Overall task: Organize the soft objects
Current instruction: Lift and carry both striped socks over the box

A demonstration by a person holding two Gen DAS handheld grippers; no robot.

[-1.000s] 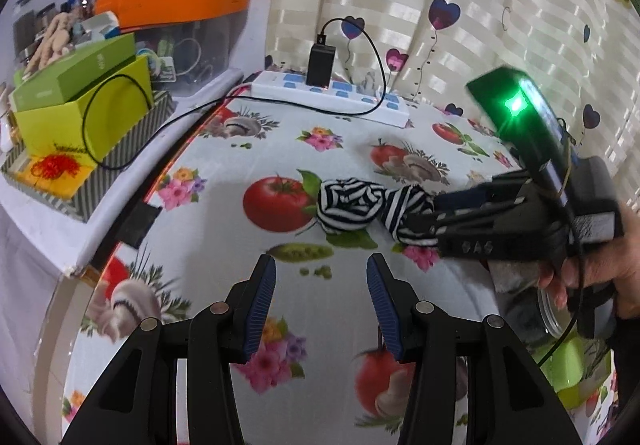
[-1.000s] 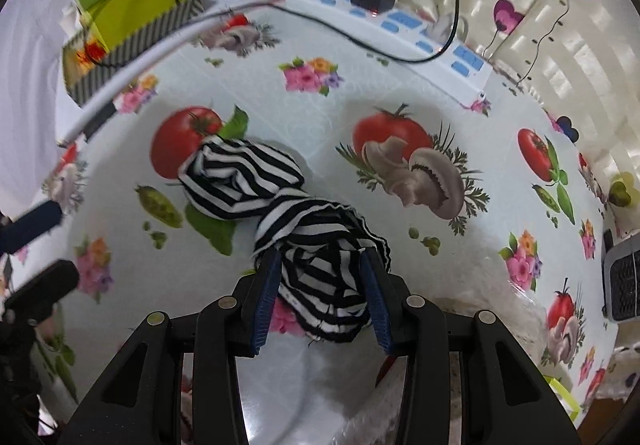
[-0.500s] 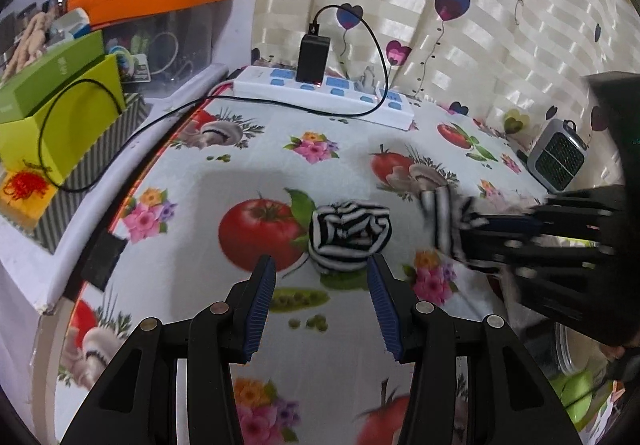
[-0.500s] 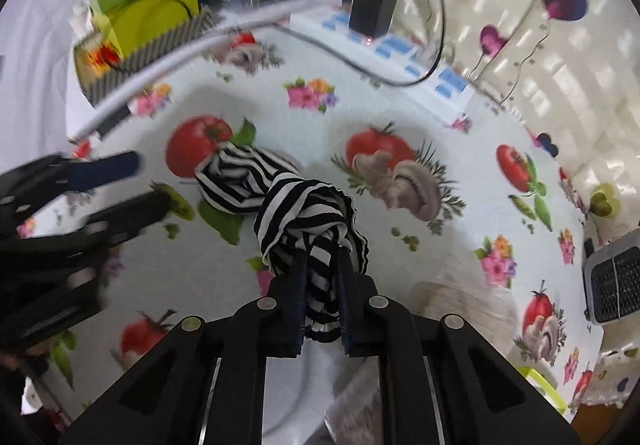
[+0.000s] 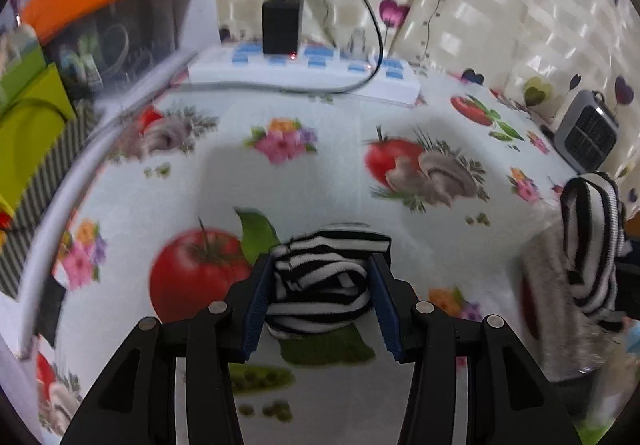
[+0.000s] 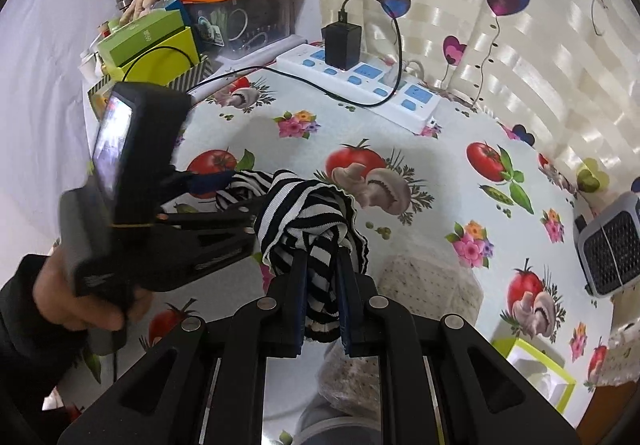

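While a hand [image 6: 86,309] in a dark sleeve grips its handle at the left, the left gripper [image 5: 320,301] stands with its blue pads wide apart on either side of a rolled striped sock [image 5: 320,281] that lies on the fruit-printed tablecloth [image 5: 320,173] beside a printed tomato; whether the pads press it I cannot tell. Further right, the right gripper [image 6: 322,299] has its jaws drawn narrow and clamped on a second striped sock [image 6: 308,221], held off the cloth. A small grey heater [image 6: 608,249] sits at the right edge.
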